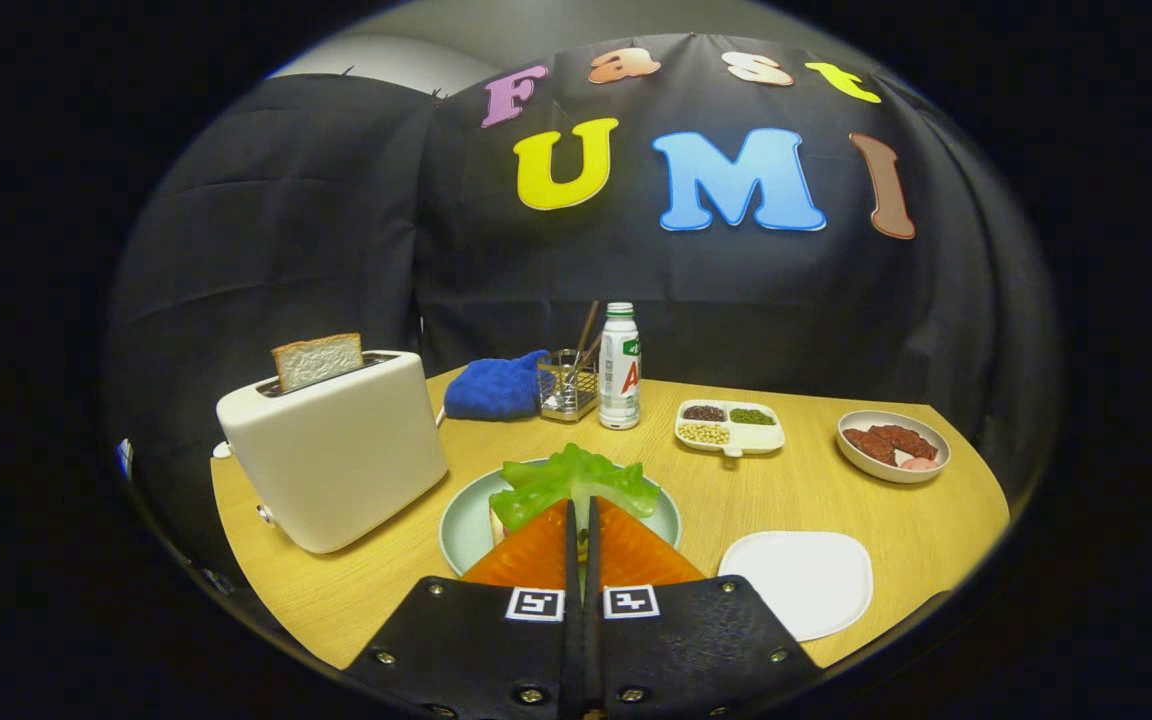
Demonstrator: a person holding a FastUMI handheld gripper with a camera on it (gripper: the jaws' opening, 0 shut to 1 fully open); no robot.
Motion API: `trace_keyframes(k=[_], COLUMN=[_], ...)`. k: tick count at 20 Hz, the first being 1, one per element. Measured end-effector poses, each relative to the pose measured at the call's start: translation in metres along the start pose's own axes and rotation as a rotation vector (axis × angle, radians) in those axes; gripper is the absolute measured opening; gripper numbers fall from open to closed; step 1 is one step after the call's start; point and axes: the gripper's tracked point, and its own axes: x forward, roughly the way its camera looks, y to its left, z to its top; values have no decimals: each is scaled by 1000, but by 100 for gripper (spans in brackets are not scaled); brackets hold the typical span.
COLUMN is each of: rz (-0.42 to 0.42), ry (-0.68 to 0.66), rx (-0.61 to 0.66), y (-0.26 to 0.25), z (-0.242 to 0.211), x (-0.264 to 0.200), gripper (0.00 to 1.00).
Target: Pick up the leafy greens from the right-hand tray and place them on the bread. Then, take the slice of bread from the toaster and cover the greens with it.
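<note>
Greens (pixel 576 482): ruffled, bright, glossy like a plastic leaf, with a pale stalk running back toward the claw (pixel 582 503). Spread over the plate (pixel 458 528), just ahead of the fingertips, beside the toaster (pixel 336 455) and well apart from the white tray (pixel 796 582) on the right. Likely very light, floppy and a bit slick, so best nipped at the stalk or a thick fold, not a frilly edge that would slip out.

Claw drawn almost closed, only a thin slit between the fingers. Seemingly pinching the stalk end, though the contact itself is hidden behind the tips.

A sliver of bread (pixel 493 522) apparently under the leaf, hard to make out.

Slice (pixel 317 359) upright in the toaster slot: pale, crusted, probably light and stiff enough to grip by its raised top edge.
</note>
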Motion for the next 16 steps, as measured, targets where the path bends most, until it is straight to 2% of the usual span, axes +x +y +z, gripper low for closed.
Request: trace_keyframes(k=[10,13,16], rz=[-12,-19,-72], ry=[98,118,126], rx=[-38,-34,-36], y=[8,7,-9], z=[-37,-44,-46], x=[29,25,21], gripper=[0,7,12])
